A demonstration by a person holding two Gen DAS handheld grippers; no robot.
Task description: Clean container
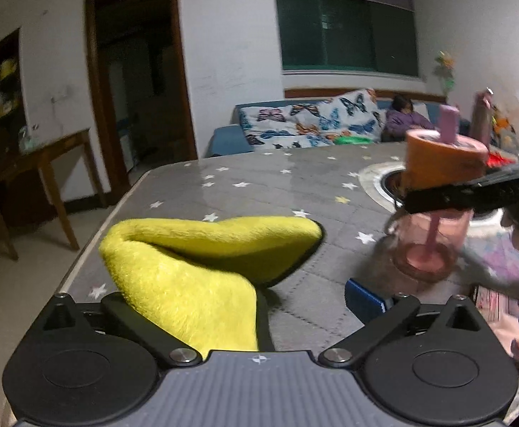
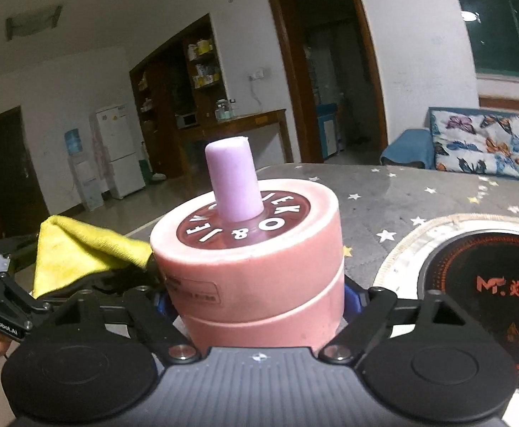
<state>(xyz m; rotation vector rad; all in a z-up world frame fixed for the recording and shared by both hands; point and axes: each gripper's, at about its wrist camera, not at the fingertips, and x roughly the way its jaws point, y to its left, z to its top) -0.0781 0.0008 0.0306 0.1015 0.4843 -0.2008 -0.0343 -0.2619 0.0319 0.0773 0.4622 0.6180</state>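
Observation:
A pink cup point(image 2: 255, 270) with a pink lid and a thick purple straw point(image 2: 232, 178) stands between the fingers of my right gripper point(image 2: 255, 299), whose blue pads press on both of its sides. In the left wrist view the same cup point(image 1: 433, 235) is at the right, with a black finger of the right gripper point(image 1: 451, 195) across it. My left gripper point(image 1: 309, 302) is wide open. A yellow cloth point(image 1: 195, 270) is draped over its left finger; the blue pad of its right finger point(image 1: 362, 300) is bare. The cloth point(image 2: 78, 249) sits just left of the cup.
The table point(image 1: 259, 185) has a grey star-patterned cover, with a round induction hob point(image 2: 480, 284) set into it right of the cup. A person point(image 1: 508, 259) leans in at the table's right edge. A sofa with a butterfly blanket point(image 1: 312, 121) stands behind.

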